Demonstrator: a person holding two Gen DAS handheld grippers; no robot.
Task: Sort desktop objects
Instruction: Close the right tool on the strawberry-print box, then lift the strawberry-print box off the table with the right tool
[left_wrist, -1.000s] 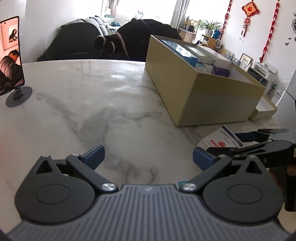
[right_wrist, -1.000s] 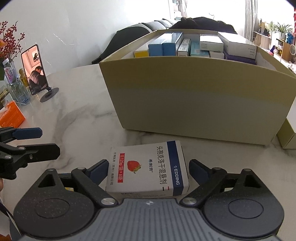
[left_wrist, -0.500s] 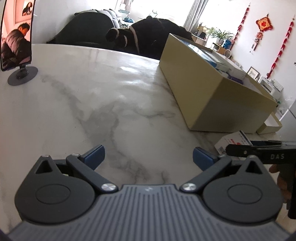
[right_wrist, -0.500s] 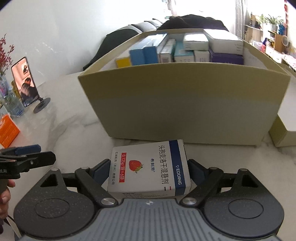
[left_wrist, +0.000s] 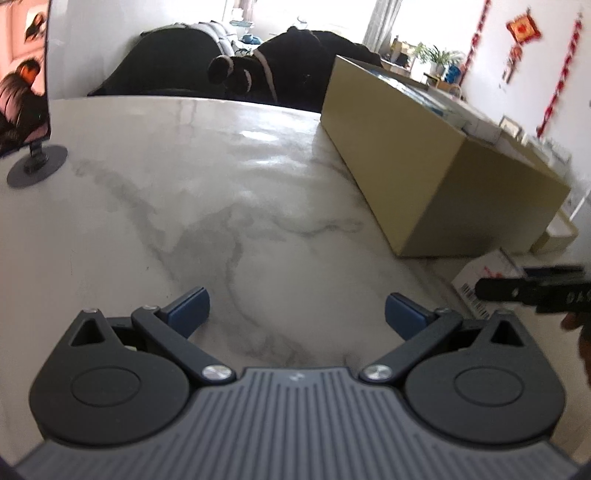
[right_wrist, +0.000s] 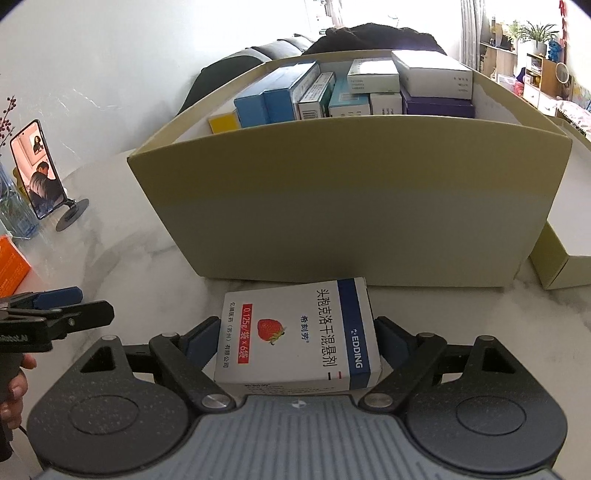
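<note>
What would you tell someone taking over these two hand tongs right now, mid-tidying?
Left tongs: open, empty, over the bare marble table.
Right tongs: closed on the strawberry medicine box, just in front of the cardboard box.
Done: many packs already stand in the cardboard box.
Left: put this one in; an orange box also waits at the table's left.

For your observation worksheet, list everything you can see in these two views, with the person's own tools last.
medicine box: one, white with blue band and strawberry, on the table before the storage box
storage box: one, khaki, on the table
packets: several, blue, white, purple, yellow, inside the storage box
shallow tray: one, khaki, right of the storage box
phone: one, on a stand, table's left
orange box: one, far left
table: one, white marble
left gripper: open, over bare table
right gripper: shut on the medicine box
</note>
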